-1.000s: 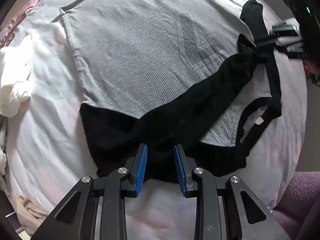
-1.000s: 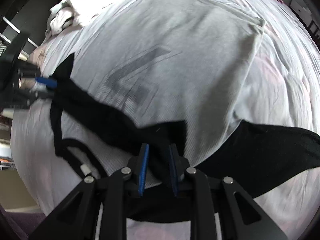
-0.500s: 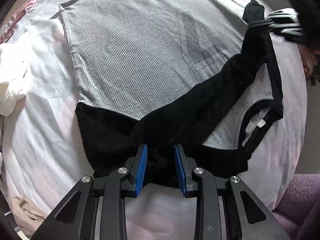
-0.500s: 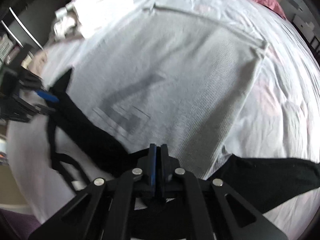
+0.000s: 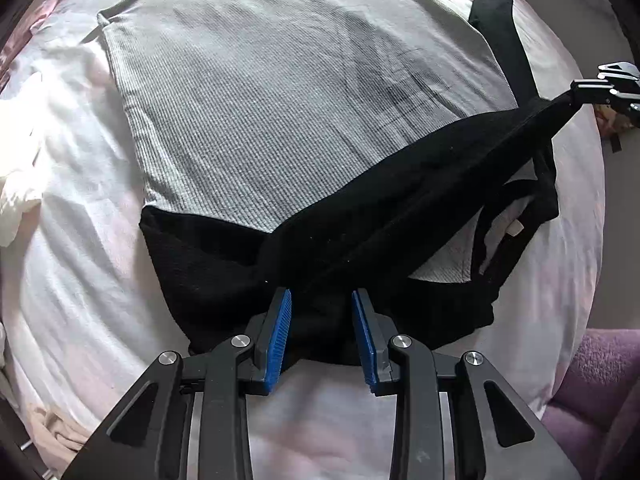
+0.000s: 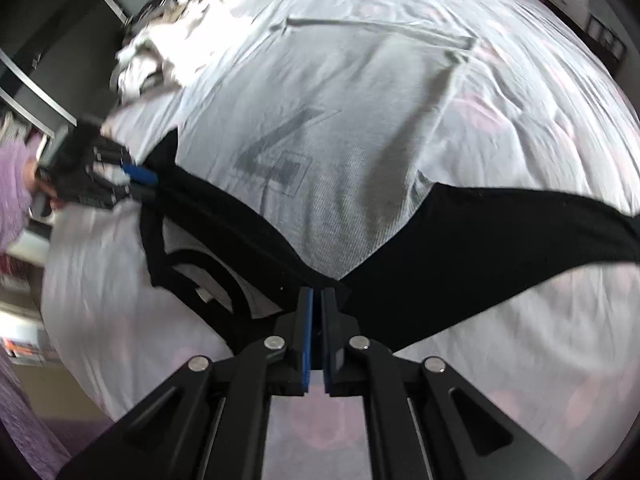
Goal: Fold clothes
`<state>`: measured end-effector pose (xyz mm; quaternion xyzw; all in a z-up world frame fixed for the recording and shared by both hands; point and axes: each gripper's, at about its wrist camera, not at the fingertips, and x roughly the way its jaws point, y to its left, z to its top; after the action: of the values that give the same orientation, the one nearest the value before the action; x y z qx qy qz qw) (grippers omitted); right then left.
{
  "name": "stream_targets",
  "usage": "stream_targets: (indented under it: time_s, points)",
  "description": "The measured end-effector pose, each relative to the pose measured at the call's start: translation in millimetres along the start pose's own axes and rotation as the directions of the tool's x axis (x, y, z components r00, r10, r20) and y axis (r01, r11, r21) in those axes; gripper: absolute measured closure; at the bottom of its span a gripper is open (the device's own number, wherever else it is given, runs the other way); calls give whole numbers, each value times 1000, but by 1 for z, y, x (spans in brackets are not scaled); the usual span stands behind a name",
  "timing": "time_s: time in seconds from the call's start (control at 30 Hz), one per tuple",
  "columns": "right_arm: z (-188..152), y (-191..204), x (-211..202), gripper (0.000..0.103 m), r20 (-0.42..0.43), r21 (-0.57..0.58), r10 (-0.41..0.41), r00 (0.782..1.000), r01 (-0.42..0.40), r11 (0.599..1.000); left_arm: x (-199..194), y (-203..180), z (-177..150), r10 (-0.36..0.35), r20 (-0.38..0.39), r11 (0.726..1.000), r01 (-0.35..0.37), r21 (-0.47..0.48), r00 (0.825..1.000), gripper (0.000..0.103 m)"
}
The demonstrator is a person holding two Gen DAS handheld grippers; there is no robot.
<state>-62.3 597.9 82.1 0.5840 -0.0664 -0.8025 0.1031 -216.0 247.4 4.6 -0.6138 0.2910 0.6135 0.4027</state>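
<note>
Right gripper [image 6: 316,300] jaws, apart a second ago, now pinched nearly shut on black fabric at shoulder edge of the shirt [image 5: 280,128]; sleeve edge now pulled taut between the two grippers. Left gripper [image 5: 322,312] jaws part open, blue pads either side of black sleeve cloth, not clearly clamping it. Shirt is grey ribbed body with black sleeves and black neck trim, lying flat on the white bedsheet [image 5: 72,248]; long axis runs away from both cameras, hem at far end, collar near the grippers, faint number print on the grey panel [image 6: 280,156]. Right sleeve [image 6: 520,232] spread out sideways. Purple sleeve [image 6: 12,196] of person at left edge of right view, white clothes pile [image 6: 160,56] beyond the shirt
</note>
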Motion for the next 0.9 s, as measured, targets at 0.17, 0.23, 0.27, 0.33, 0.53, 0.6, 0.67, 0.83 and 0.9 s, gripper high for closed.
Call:
stream_targets:
  time_s: [0.17,0.23,0.27,0.33,0.53,0.6,0.67,0.83,0.9]
  points:
    - [-5,6,-4,99,-11,-22,4,1000,-4,1000,-6,-2,14,20,10,997,-20,78,1000,54]
    - [-6,5,-4,99,-9,-10,2,1000,-2,1000,-1,0,18,7,-25,994,-4,108,1000,53]
    - [-7,4,-4,99,-8,-4,2,1000,-2,1000,3,2,19,1,-43,993,4,117,999,53]
    - [-7,2,-3,99,-5,6,-2,1000,2,1000,7,5,19,0,-62,992,8,125,998,54]
    - [-5,-6,3,99,-4,31,-21,1000,21,999,-10,11,10,7,-20,997,-6,79,1000,70]
    - [-3,-7,1,99,4,36,-27,1000,27,999,-11,14,6,7,-32,998,-5,70,999,77]
    - [-2,-10,2,99,3,39,-32,999,32,999,-9,19,2,8,-49,998,-5,59,999,87]
    - [7,-13,1,99,11,39,-48,999,47,998,-27,38,6,-10,3,1000,10,-27,1000,97]
    - [17,-13,-3,99,37,36,-59,998,58,998,-42,49,13,-5,41,997,8,-72,999,97]
